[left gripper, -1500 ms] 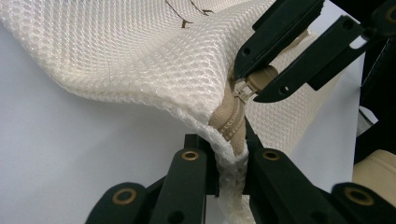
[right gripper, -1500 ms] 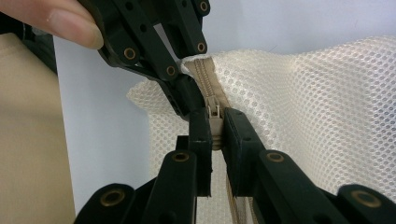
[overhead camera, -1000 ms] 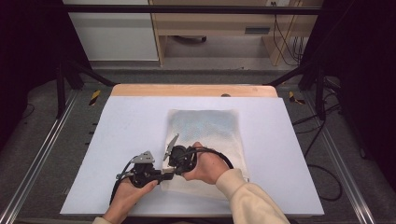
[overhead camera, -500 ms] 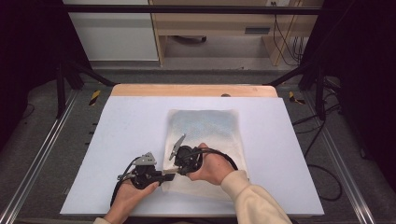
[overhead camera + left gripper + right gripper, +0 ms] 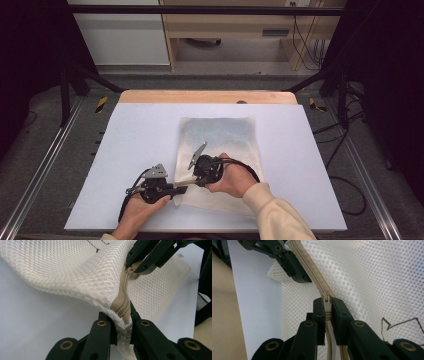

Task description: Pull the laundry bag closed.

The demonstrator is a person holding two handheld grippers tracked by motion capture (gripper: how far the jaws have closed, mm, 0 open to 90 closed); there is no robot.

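Mesh bag (image 5: 220, 135) lies flat on the table (image 5: 125, 150). My left hand-held gripper (image 5: 121, 322) pinches the zipper end, right hand-held gripper (image 5: 327, 308) pinches the slider (image 5: 326, 299). Barely started, nearly the whole zipper's left.

Left gripper (image 5: 181, 189) low near table edge, jaws clamped; right gripper (image 5: 192, 165) just beside it, jaws clamped, forearm angled in.

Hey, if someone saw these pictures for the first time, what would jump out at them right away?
First, the white mesh bag lying on the pale table, with two hands meeting at its near edge. Up close, the left gripper is clamped on the bag's corner at the end of the beige zipper, while the right gripper pinches the zipper slider a little way along it.
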